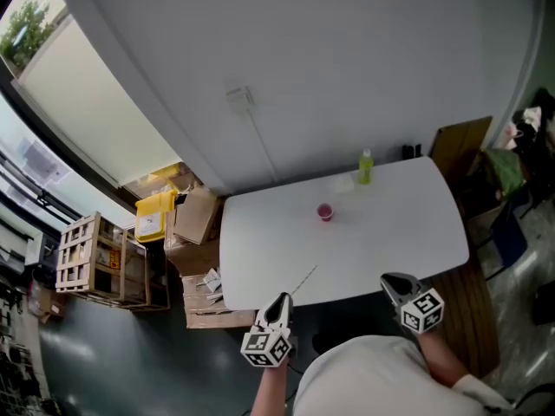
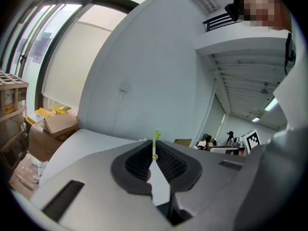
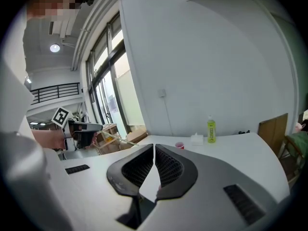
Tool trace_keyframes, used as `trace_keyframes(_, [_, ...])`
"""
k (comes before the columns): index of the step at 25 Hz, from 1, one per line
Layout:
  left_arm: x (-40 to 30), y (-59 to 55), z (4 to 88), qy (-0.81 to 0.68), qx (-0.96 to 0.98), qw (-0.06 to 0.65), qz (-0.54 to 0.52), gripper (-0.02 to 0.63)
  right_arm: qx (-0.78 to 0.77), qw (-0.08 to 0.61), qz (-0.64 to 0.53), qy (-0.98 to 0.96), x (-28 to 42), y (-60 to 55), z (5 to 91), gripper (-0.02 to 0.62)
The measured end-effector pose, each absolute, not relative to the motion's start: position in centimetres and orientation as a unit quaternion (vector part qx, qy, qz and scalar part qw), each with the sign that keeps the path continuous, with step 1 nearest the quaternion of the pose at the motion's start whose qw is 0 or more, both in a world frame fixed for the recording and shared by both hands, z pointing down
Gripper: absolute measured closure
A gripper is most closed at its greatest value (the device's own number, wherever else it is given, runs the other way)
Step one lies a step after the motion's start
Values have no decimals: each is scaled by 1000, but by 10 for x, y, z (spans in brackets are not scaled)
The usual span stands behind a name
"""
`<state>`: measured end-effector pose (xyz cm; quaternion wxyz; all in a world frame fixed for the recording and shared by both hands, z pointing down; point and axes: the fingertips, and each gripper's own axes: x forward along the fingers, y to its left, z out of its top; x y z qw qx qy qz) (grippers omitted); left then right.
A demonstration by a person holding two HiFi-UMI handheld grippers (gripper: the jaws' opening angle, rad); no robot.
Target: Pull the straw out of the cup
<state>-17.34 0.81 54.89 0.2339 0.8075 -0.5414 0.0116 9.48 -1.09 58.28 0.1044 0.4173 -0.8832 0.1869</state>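
Observation:
A small red cup (image 1: 325, 212) stands on the white table (image 1: 390, 232), toward its far side, with no straw in it. My left gripper (image 1: 283, 301) hovers at the table's near edge, shut on a thin pale straw (image 1: 303, 280) that sticks out over the table, well apart from the cup. In the left gripper view the straw (image 2: 154, 150) shows end-on between the closed pads. In the right gripper view the cup (image 3: 179, 145) is ahead, and the left gripper (image 3: 96, 133) holds the straw (image 3: 113, 138) off to the left. My right gripper (image 1: 390, 282) is shut and empty at the near right edge.
A green bottle (image 1: 365, 166) and a white tissue pack (image 1: 342, 183) stand at the table's far edge. Cardboard boxes (image 1: 198, 219), a yellow bin (image 1: 154, 216) and a wooden crate (image 1: 91, 261) crowd the floor to the left. A brown board (image 1: 461, 146) leans at the right.

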Motion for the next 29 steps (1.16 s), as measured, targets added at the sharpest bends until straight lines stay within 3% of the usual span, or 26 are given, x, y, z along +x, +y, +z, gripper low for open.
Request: trace_keyframes(29, [-177,12,549,-528,815,241,5,584,421,105,186,-881,86,-8,579,554])
